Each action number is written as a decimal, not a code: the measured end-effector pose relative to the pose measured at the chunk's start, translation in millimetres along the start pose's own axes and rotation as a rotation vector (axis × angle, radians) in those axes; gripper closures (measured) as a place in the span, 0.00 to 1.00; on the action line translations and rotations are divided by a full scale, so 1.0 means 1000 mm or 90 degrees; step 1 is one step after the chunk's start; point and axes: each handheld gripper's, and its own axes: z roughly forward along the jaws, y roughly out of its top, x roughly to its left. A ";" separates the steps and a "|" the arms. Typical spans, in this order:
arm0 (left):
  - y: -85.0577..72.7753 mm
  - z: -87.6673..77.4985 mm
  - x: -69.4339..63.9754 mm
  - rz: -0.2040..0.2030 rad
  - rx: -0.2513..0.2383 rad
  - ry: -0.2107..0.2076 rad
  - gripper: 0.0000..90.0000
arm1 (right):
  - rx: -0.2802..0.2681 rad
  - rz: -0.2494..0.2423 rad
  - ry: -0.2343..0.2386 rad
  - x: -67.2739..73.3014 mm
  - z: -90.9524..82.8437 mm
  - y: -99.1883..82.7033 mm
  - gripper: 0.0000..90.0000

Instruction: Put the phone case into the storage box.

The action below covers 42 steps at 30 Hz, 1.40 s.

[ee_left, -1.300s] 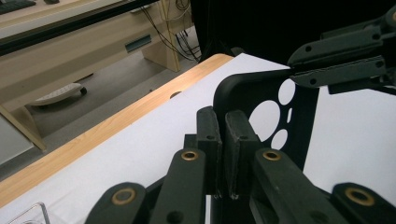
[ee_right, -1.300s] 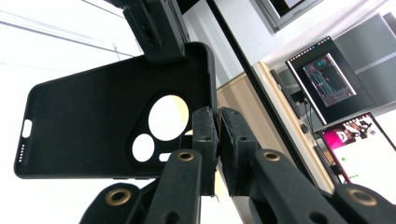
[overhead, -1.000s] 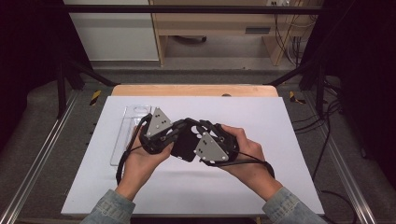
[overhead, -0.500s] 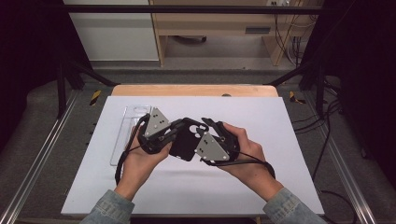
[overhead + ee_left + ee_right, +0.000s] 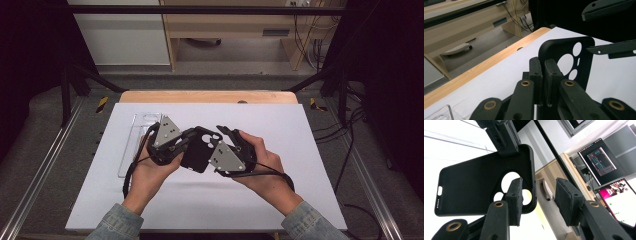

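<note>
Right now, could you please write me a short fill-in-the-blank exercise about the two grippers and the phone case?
1. The left gripper is shut on the edge of the ____ soft phone case.
2. The right gripper stands ____, its jaws having just been opening, with a corner of the case between them.
3. The case is held above a ____ table mat.
4. A clear plastic tray lies on the ____ side of the high view.

Missing words: black; open; white; left

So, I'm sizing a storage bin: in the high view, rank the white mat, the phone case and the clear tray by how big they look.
1. White mat, by far the largest.
2. Clear tray.
3. Phone case, though the tools hide part of it, so its place against the tray is unsure.
</note>
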 end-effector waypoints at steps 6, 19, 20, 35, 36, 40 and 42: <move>0.000 0.000 0.001 0.000 -0.001 0.002 0.95 | 0.006 0.008 0.002 -0.001 0.001 -0.001 0.58; 0.000 0.000 0.001 -0.001 -0.004 0.006 0.95 | 0.012 0.018 0.003 -0.001 0.002 -0.003 0.51; 0.000 -0.001 0.001 -0.002 -0.006 0.006 0.95 | 0.012 0.018 0.003 -0.001 0.002 -0.003 0.51; -0.001 -0.008 0.013 -0.021 -0.021 0.023 0.95 | 0.017 0.037 0.020 -0.001 0.004 -0.008 0.43; -0.001 -0.009 0.014 -0.021 -0.022 0.026 0.95 | 0.017 0.039 0.020 -0.001 0.004 -0.009 0.42; -0.001 -0.011 0.018 -0.027 -0.026 0.034 0.95 | 0.018 0.060 0.022 -0.002 0.003 -0.012 0.39; -0.002 -0.013 0.020 -0.030 -0.029 0.038 0.95 | 0.022 0.071 0.029 -0.003 0.002 -0.014 0.37</move>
